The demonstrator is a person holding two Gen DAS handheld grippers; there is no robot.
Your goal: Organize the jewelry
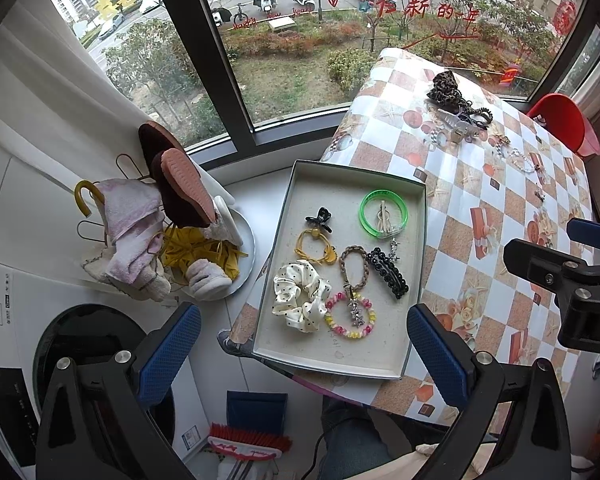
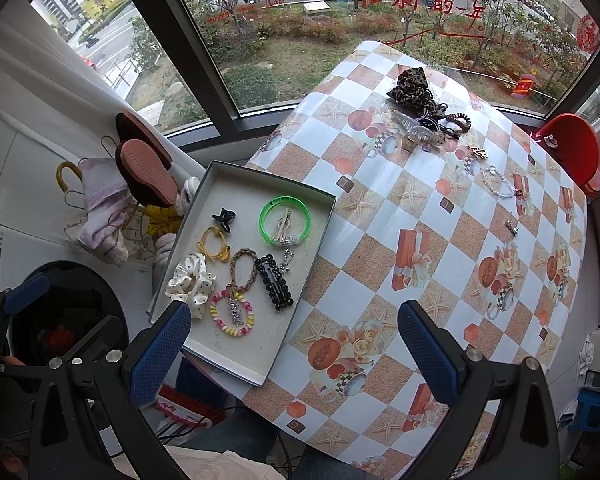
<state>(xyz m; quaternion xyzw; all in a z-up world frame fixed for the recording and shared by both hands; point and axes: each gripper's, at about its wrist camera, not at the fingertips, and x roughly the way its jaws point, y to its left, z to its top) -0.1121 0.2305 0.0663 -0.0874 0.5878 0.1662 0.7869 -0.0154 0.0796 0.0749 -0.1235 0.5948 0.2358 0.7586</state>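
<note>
A shallow grey tray [image 1: 380, 370] [image 2: 256, 378] lies at the table's left edge. It holds a green bangle [image 1: 383, 213] [image 2: 285, 220], a white dotted scrunchie [image 1: 300, 296] [image 2: 191, 284], a beaded bracelet [image 1: 350, 316] [image 2: 232, 316], a black clip [image 1: 388, 272] [image 2: 274, 282] and other hair ties. More jewelry [image 1: 460, 112] [image 2: 424, 120] lies loose at the table's far side, with a clear bracelet [image 2: 498, 184] nearer. My left gripper [image 1: 304, 352] is open and empty above the tray's near end. My right gripper [image 2: 294, 352] is open and empty above the table's near edge.
The table has a checkered cloth [image 2: 420, 240]. A metal dish with slippers and cloths [image 1: 172, 232] stands left of the tray on a white washing machine [image 1: 4, 300]. A red chair [image 1: 564, 120] stands at the far right. A window [image 1: 280, 60] runs behind.
</note>
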